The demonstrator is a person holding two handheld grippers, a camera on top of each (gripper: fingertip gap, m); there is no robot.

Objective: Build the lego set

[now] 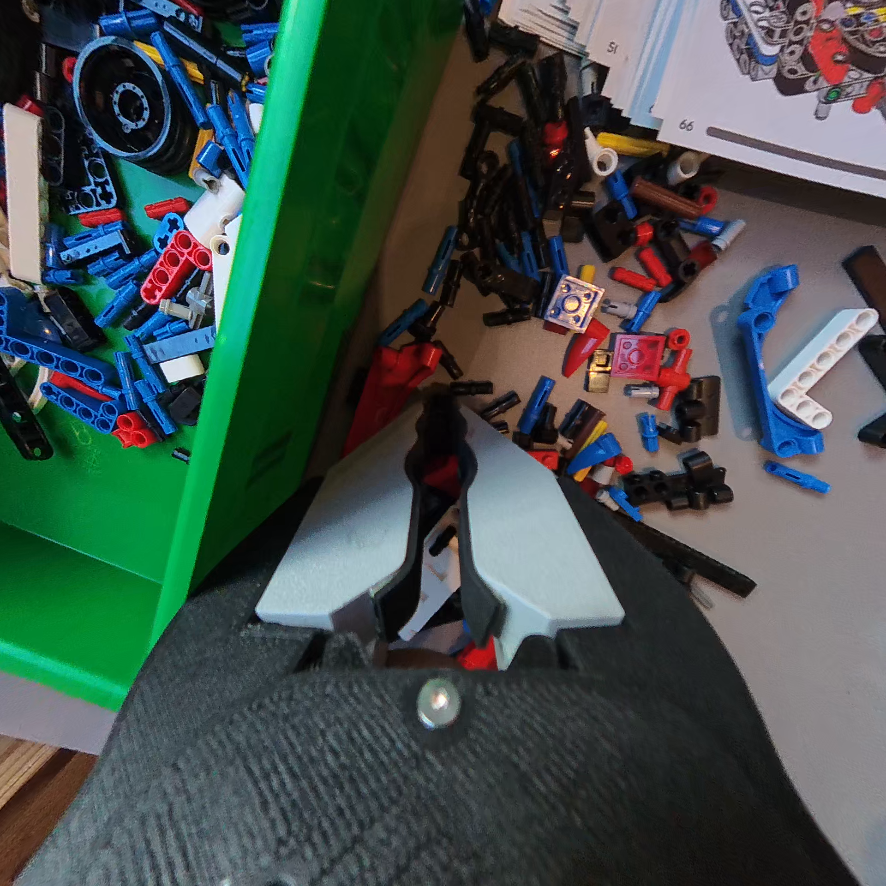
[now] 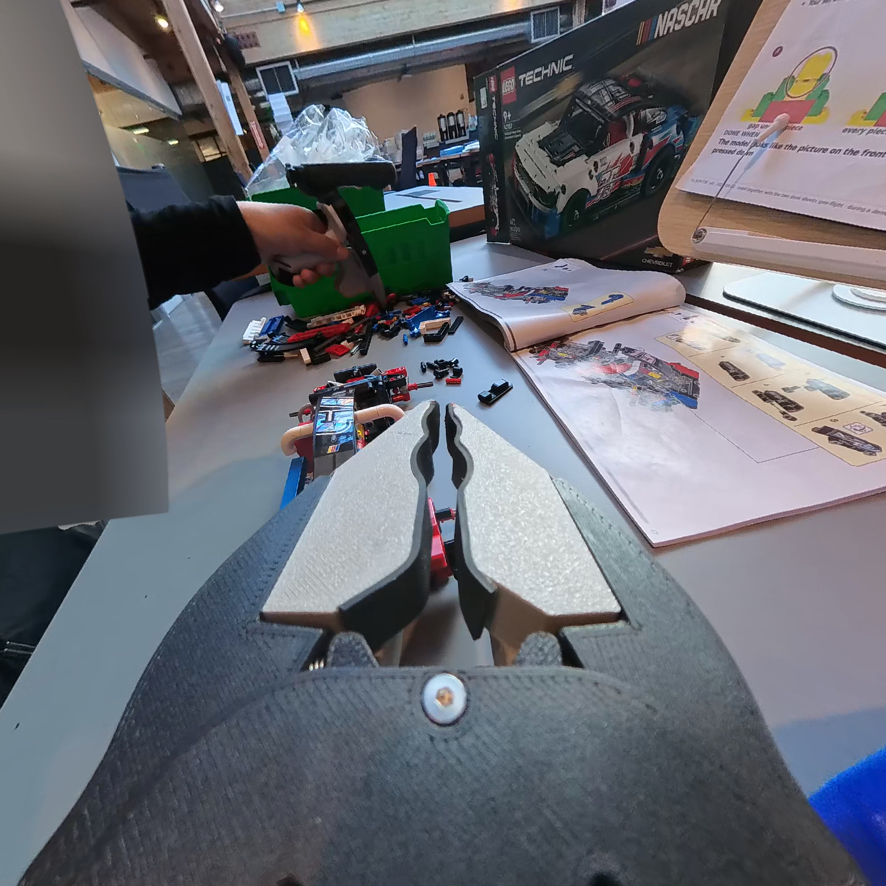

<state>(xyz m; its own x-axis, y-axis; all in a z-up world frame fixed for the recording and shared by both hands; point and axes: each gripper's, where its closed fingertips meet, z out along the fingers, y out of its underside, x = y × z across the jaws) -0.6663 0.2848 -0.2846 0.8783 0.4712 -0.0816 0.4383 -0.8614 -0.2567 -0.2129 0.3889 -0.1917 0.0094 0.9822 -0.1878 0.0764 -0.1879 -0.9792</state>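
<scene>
My left gripper [image 1: 438, 407] points down at a pile of loose Lego pieces [image 1: 575, 287] beside a green bin [image 1: 307, 239]. Its tips are together among small black pins; I cannot tell if they pinch one. It also shows in the right wrist view [image 2: 378, 297], held by a hand [image 2: 287, 235]. My right gripper [image 2: 442, 412] is shut, with only a thin gap at the tips. It sits just above the partly built car model [image 2: 350, 412]. A red part of the model [image 2: 437, 537] shows between the fingers.
The green bin [image 2: 412, 249] holds many more pieces, including a black wheel [image 1: 124, 100]. An open instruction booklet [image 2: 671, 407] lies to the right, with the set's box [image 2: 599, 144] behind it. A black piece [image 2: 495, 390] and small pins [image 2: 441, 368] lie near the model. A blue arch [image 1: 767, 374] and a white L-beam [image 1: 815, 369] lie apart.
</scene>
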